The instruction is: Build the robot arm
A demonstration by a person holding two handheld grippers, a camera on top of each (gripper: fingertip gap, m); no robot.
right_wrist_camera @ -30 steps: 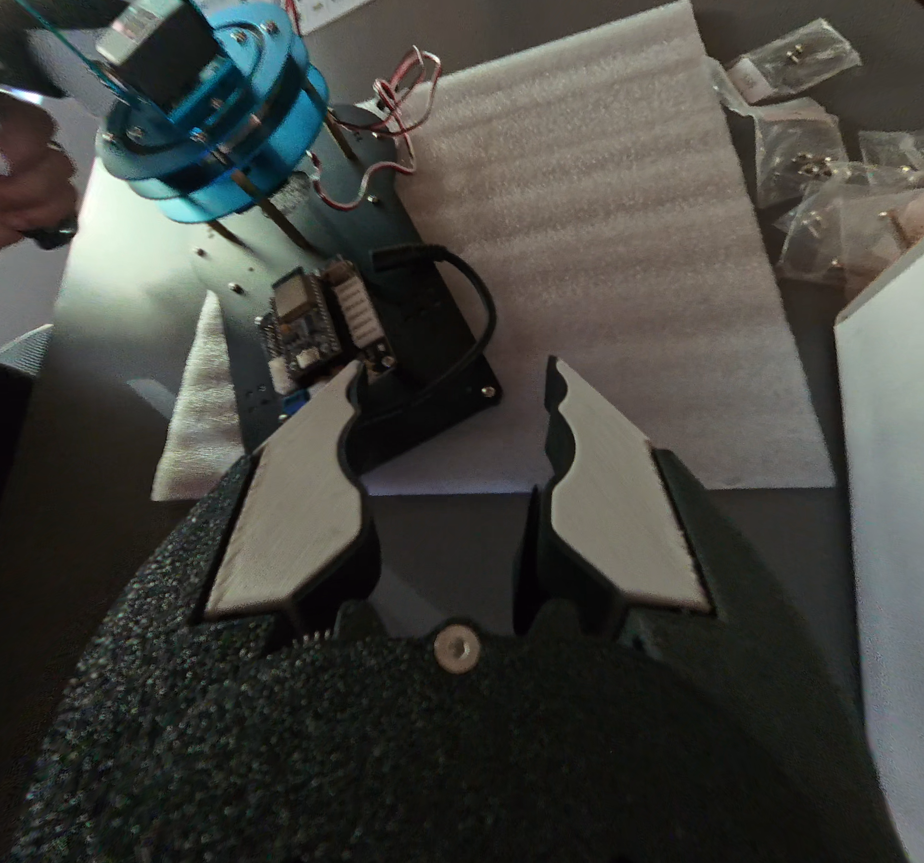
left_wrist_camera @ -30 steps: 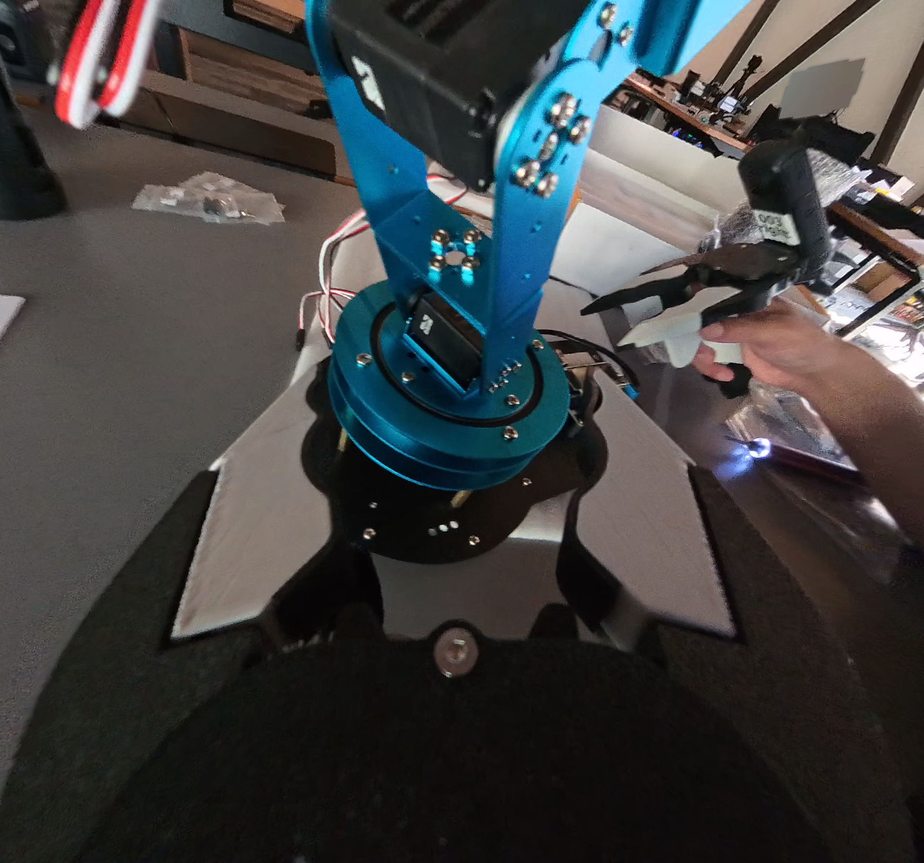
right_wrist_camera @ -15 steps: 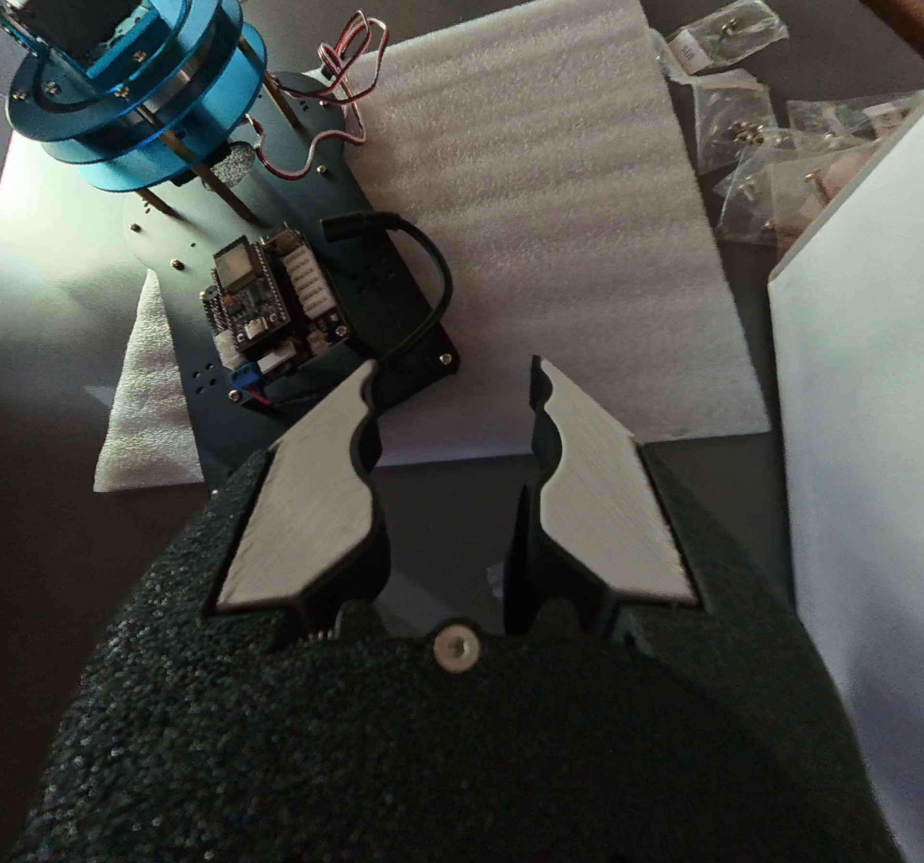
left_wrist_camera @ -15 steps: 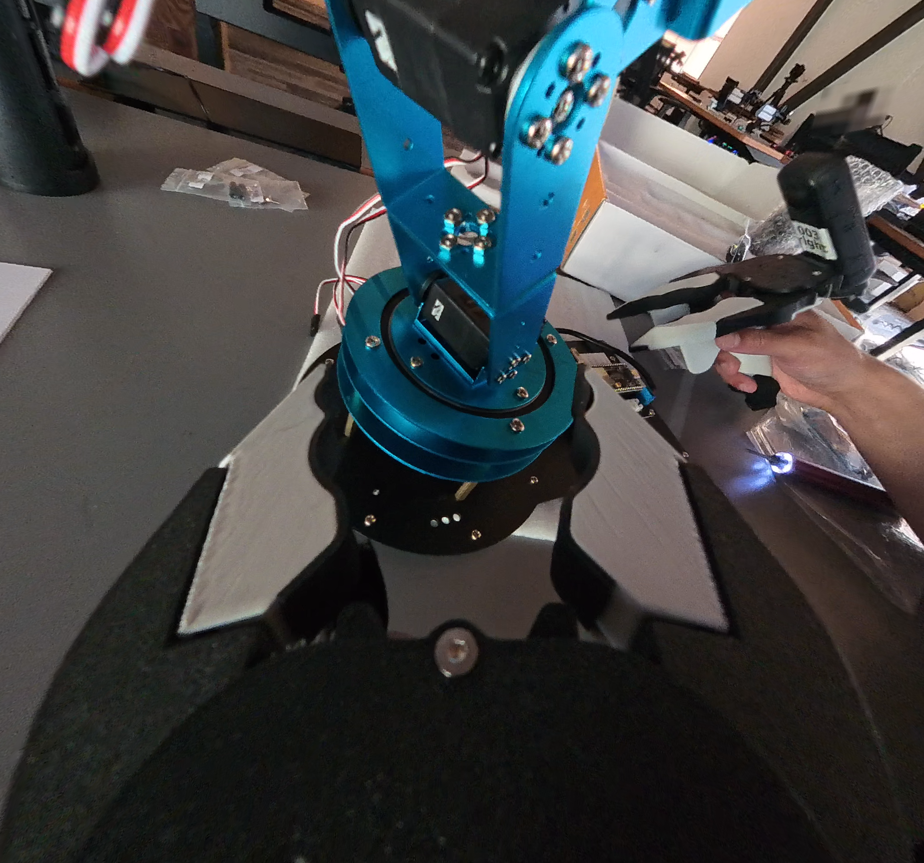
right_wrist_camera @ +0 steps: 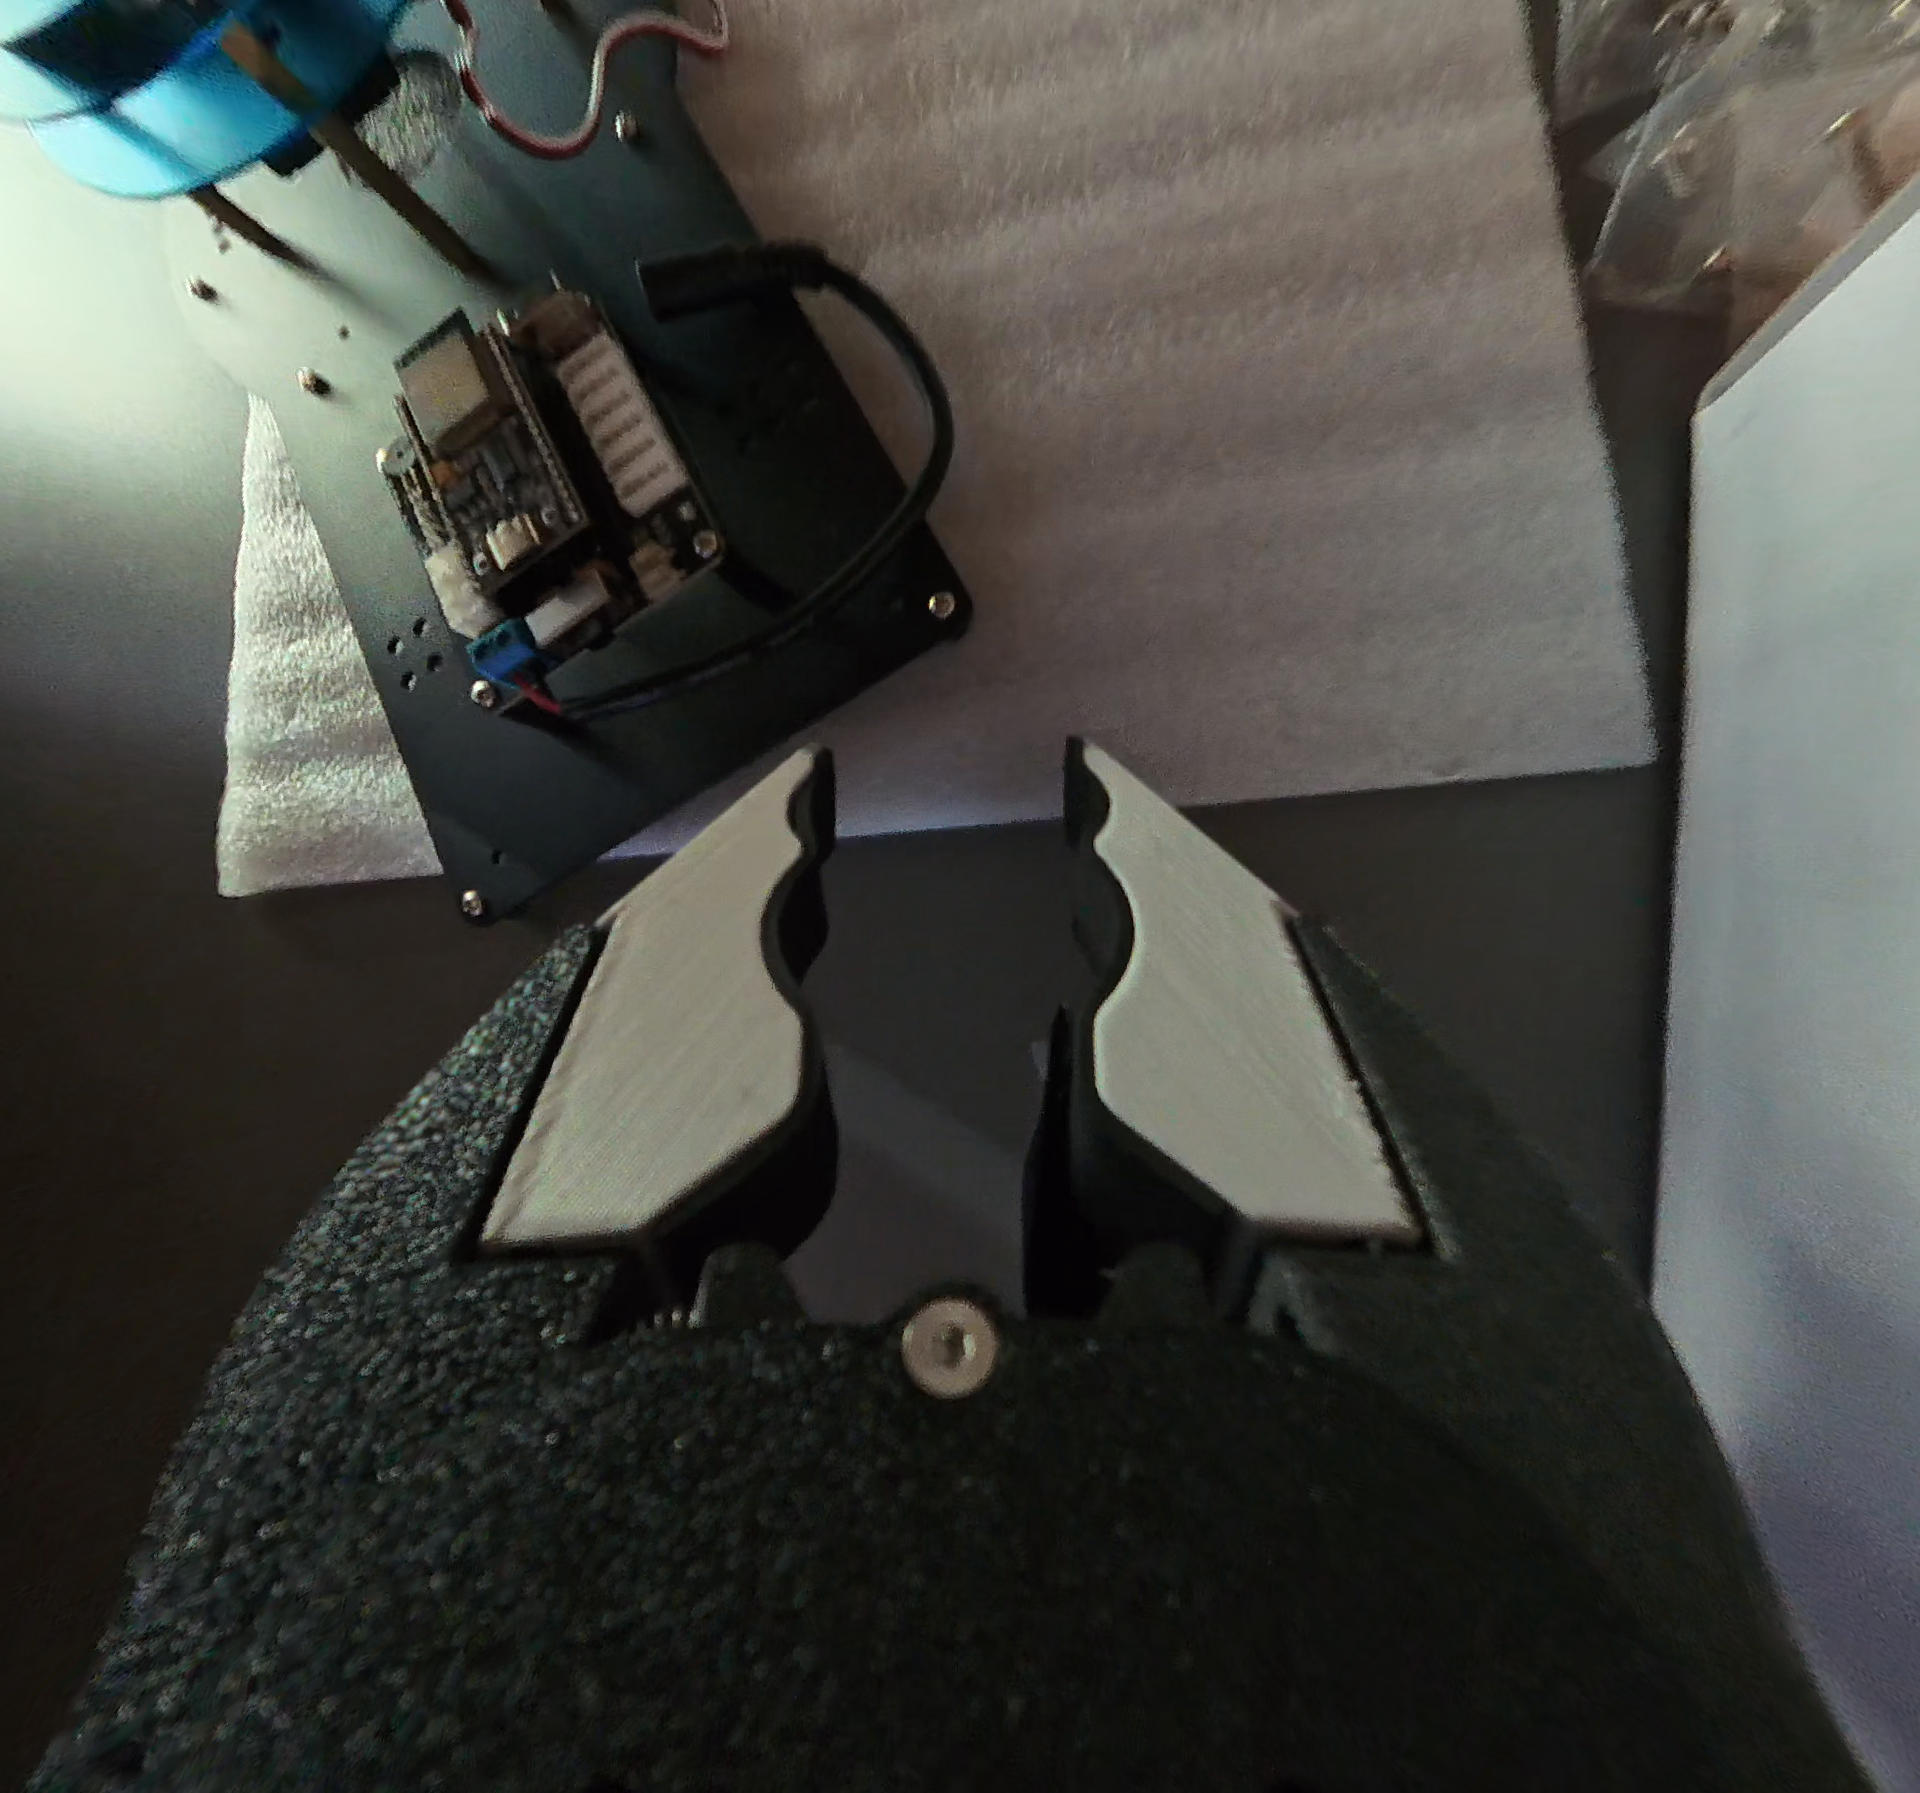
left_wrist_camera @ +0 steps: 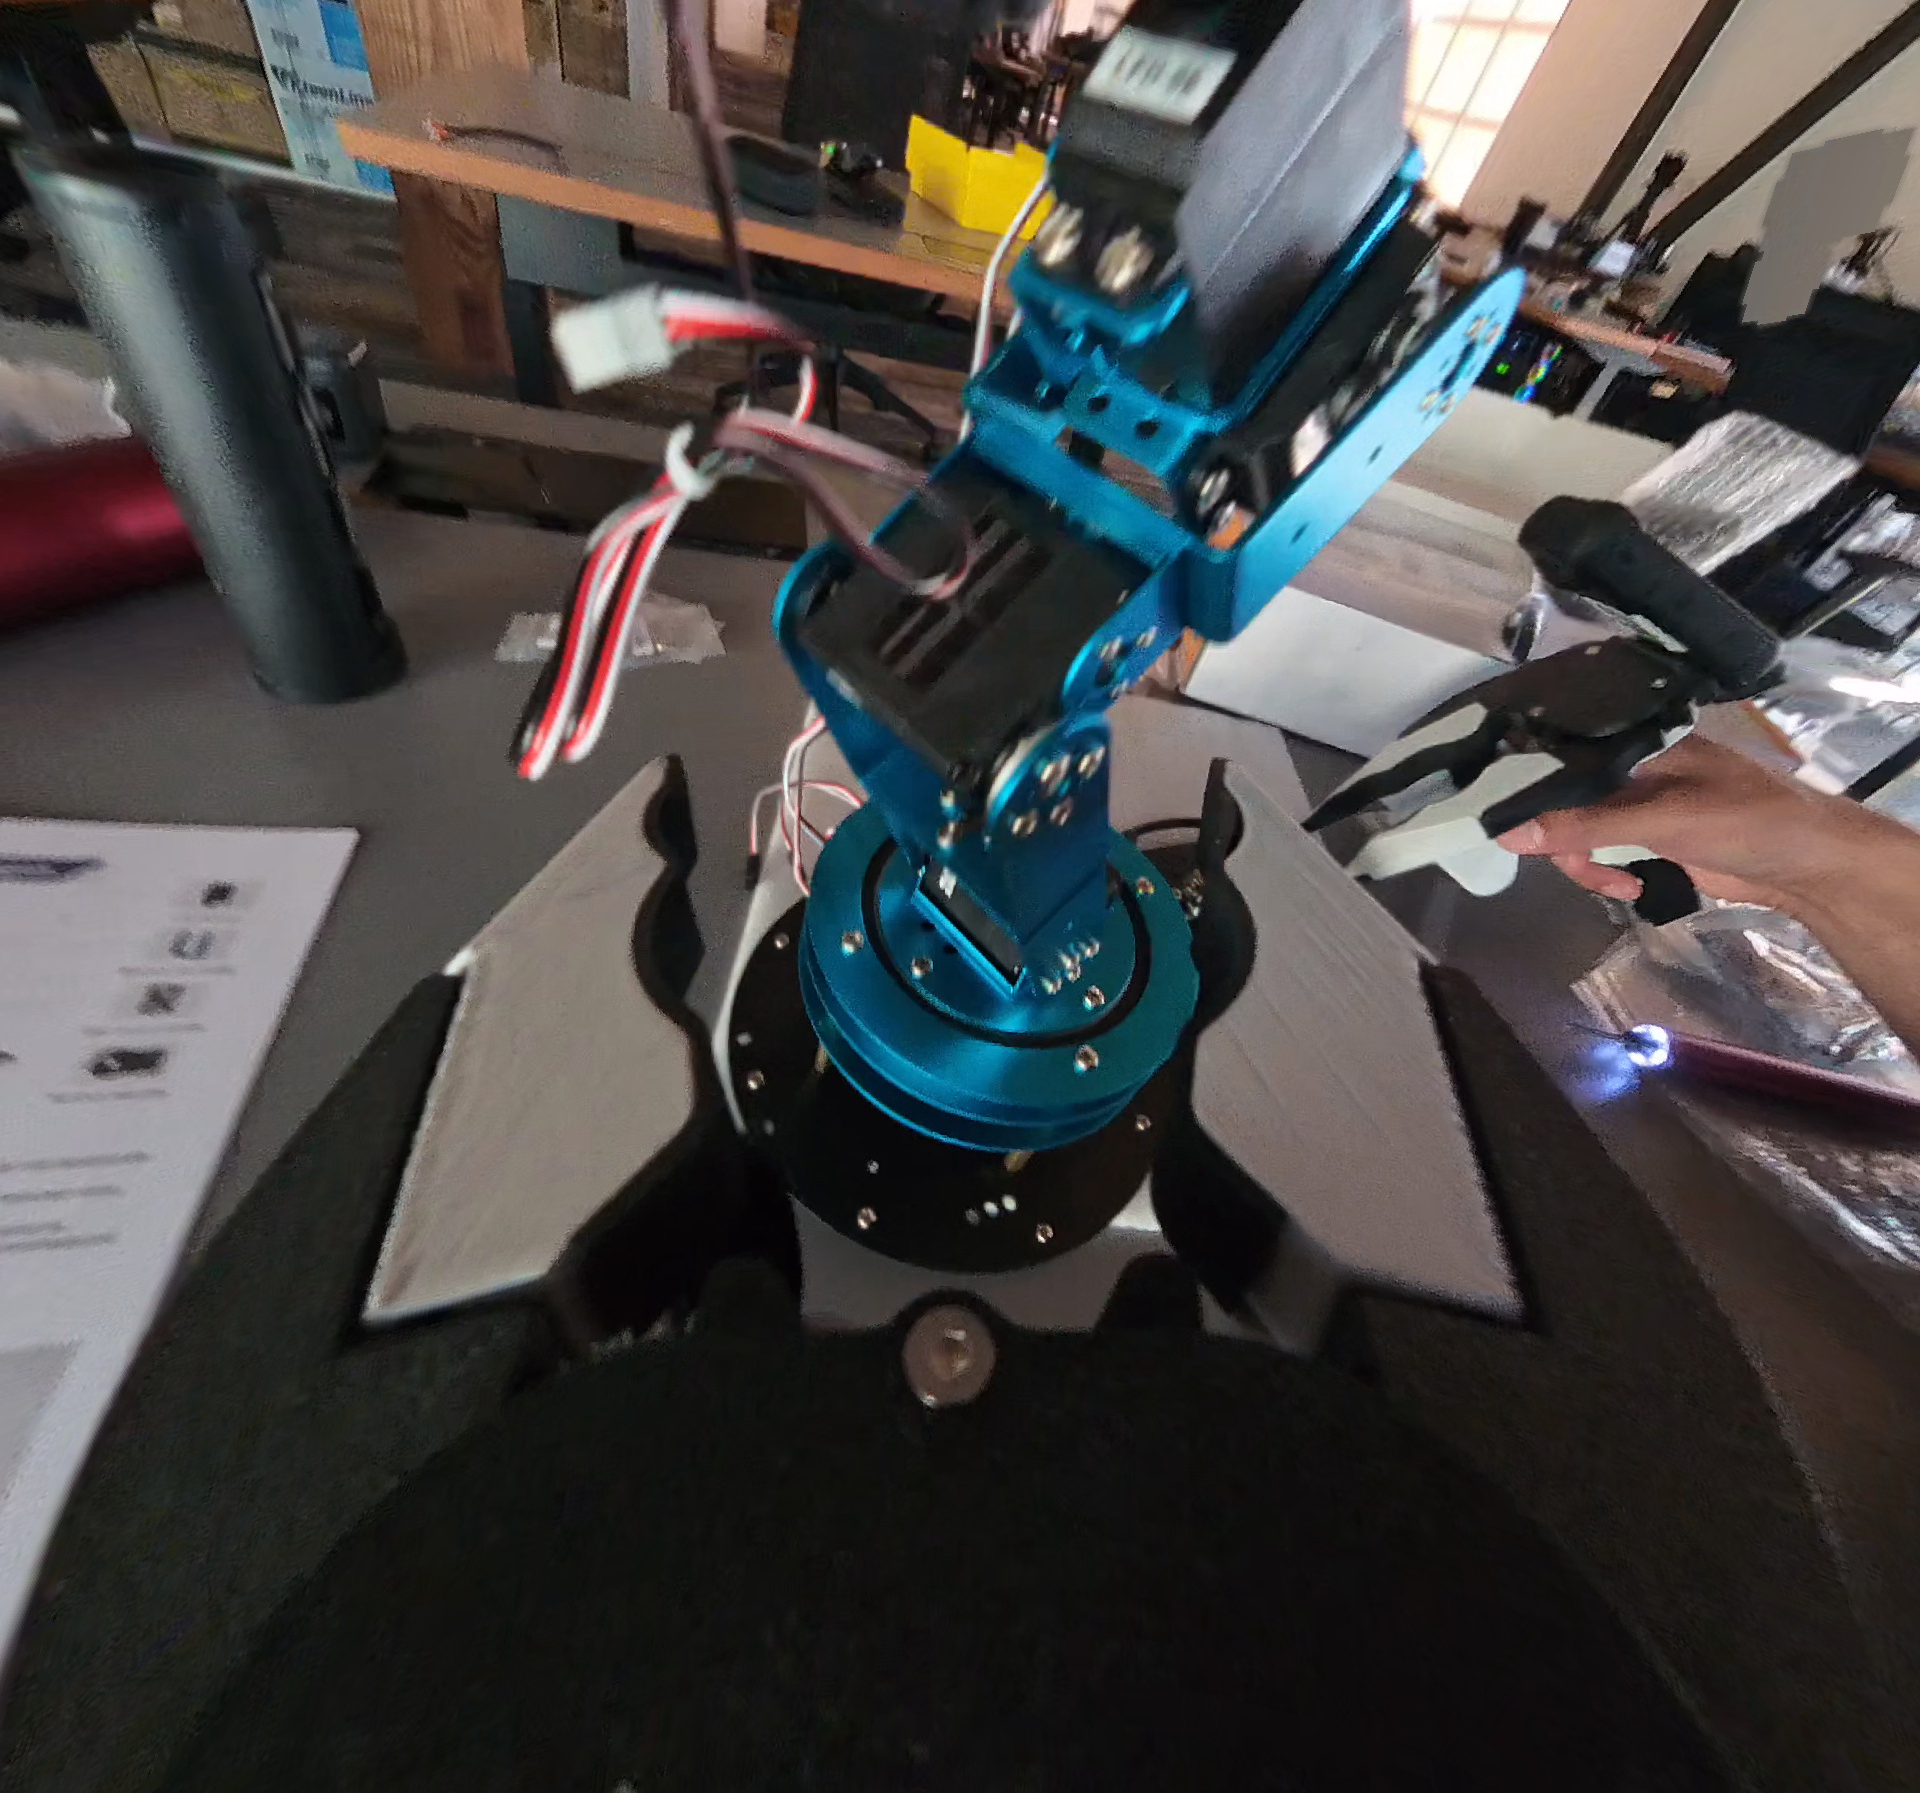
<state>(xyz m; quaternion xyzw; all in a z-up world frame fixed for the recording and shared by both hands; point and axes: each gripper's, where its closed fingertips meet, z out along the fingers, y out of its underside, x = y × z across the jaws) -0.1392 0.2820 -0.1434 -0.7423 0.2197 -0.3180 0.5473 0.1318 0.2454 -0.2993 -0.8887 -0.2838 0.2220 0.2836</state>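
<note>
A small blue metal robot arm (left_wrist_camera: 997, 995) with black servos stands on a black base plate (right_wrist_camera: 727, 704) that carries a circuit board (right_wrist_camera: 530, 486). My left gripper (left_wrist_camera: 942, 777) is open, with one finger on each side of the arm's round blue base; I cannot tell whether they touch it. Red, white and black servo wires (left_wrist_camera: 613, 621) hang loose from the arm. My right gripper (right_wrist_camera: 948, 754) is open and empty, just off the near corner of the base plate. It also shows in the left wrist view (left_wrist_camera: 1340, 844), held by a hand (left_wrist_camera: 1704, 829).
The base plate lies on a white foam sheet (right_wrist_camera: 1195, 289). A white box (right_wrist_camera: 1818, 808) stands at the right, with bags of screws (right_wrist_camera: 1714, 81) behind it. A printed sheet (left_wrist_camera: 125, 1068) lies at the left, a black post (left_wrist_camera: 229, 455) stands behind it, and a lit pen-like tool (left_wrist_camera: 1647, 1047) lies at the right. About 30 cm separates my left fingertips from my right. The right gripper is farther from the black post (left_wrist_camera: 229, 455), some 45 cm, than the left, some 25 cm.
My left gripper has drawn back and tilted up, so the blue base looks smaller and more of the arm shows. My right gripper has moved closer to the base plate. Both stay open.
</note>
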